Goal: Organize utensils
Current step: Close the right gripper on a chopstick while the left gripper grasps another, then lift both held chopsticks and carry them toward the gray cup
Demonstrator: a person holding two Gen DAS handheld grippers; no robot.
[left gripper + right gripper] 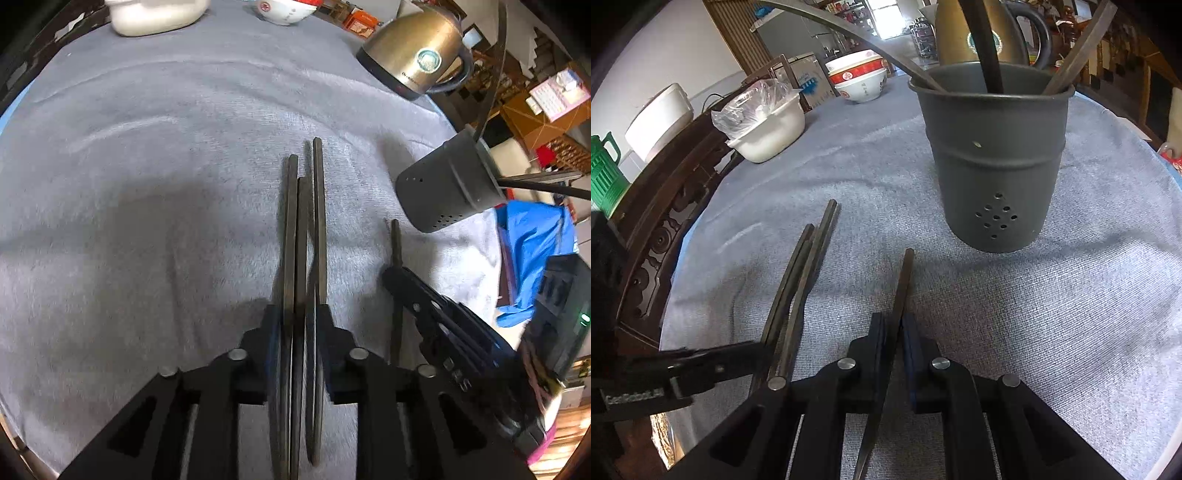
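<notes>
Chopsticks fill both my grippers: my left gripper [297, 321] is pinched on a bundle of three dark chopsticks [303, 221], and my right gripper [894, 328] is clamped on a single chopstick [903, 284]. Both sets point toward the grey utensil holder [991, 162], which stands upright on the grey cloth [1071, 295] and already has three utensils leaning inside. Behind the holder stands a brass kettle [417, 48].
</notes>
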